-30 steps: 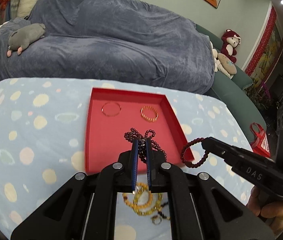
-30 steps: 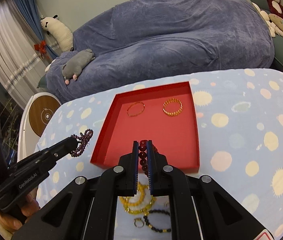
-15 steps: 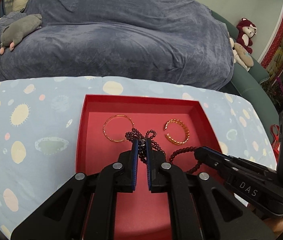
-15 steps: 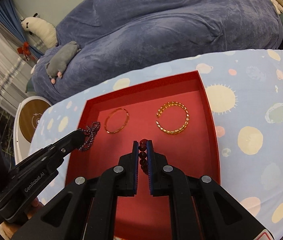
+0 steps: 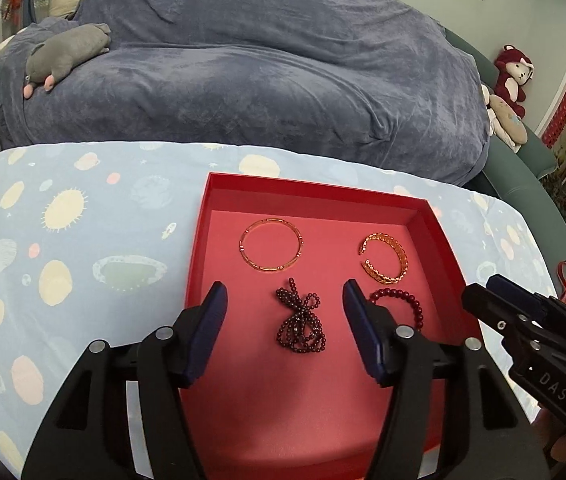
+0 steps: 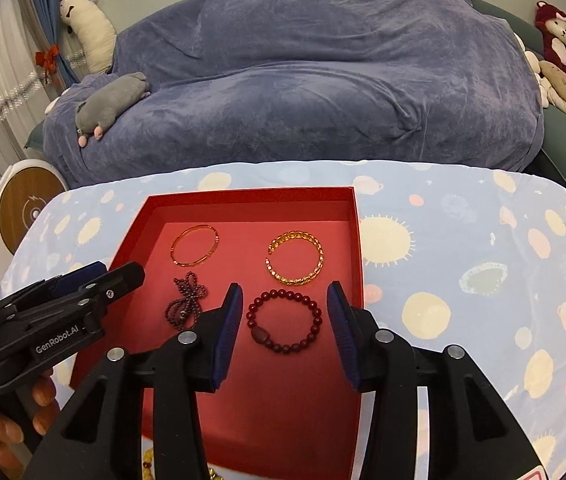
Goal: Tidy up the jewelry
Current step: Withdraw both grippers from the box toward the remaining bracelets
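**Bracelets dropped into the red tray, both tools letting go**

Beads first: the dark garnet strand [image 5: 300,325] now lies bunched on the floor of the red tray [image 5: 439,236], near its middle, and the red bead bracelet [image 6: 284,321] lies flat just beside it, toward the tray's right wall. A second ago each hung pinched in a tool above the tray's near edge; now neither is held. The left tool [image 5: 284,306] has its jaws opening, the garnet strand between them but touched by neither pad. The right tool [image 6: 282,307] is likewise opening, standing astride the red bracelet without pressing on it. Farther back in the tray sit the thin gold bangle [image 5: 271,249] and the open gold cuff [image 5: 385,258], where they were before. I judge that makes four pieces placed, in two rows, with both tools free for the next pick.

Outward from the tray, the spotted blue cloth covers the counter [image 6: 463,248]. What remains is hard to see: only a sliver of amber beads [image 6: 147,458] shows at the tray's near edge, under the right tool's body; the rest of that pile is hidden. In the left view the red bracelet is half covered by a jaw. A hand [image 6: 11,420] holding the left tool is cut off at the frame's edge.
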### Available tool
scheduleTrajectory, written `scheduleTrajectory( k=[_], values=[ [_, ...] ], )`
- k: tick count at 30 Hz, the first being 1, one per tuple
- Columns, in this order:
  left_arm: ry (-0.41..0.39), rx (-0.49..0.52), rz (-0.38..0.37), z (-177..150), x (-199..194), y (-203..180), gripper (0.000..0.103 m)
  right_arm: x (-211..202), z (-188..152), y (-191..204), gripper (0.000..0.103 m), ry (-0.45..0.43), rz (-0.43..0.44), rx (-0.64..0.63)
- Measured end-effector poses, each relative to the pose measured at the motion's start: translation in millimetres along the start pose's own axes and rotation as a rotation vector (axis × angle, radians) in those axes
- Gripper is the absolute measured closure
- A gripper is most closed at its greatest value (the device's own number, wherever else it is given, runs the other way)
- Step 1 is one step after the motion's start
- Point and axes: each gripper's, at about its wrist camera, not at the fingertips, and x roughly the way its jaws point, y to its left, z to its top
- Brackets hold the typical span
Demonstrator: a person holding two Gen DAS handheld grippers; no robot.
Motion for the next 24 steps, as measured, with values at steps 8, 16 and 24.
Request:
scheduleTrajectory(
  k=[8, 16, 24],
  values=[
    [-0.028, 0.018, 0.021, -39.0, -64.1, 1.0, 0.042, -61.4, -46.1, 2.2, 0.06, -0.008, 0.024, 0.044],
    [0.03, 0.007, 0.039, -103.8, -93.9, 3.7, 0.041, -88.4, -115.6, 1.6, 0.06, 0.075, 0.014, 0.073],
    [0.089, -0.008, 0.081, -162.7, -97.6, 0.6, 0.041, -84.9, -176.3, 2.6, 0.06, 0.168, -0.001, 0.087]
  ],
)
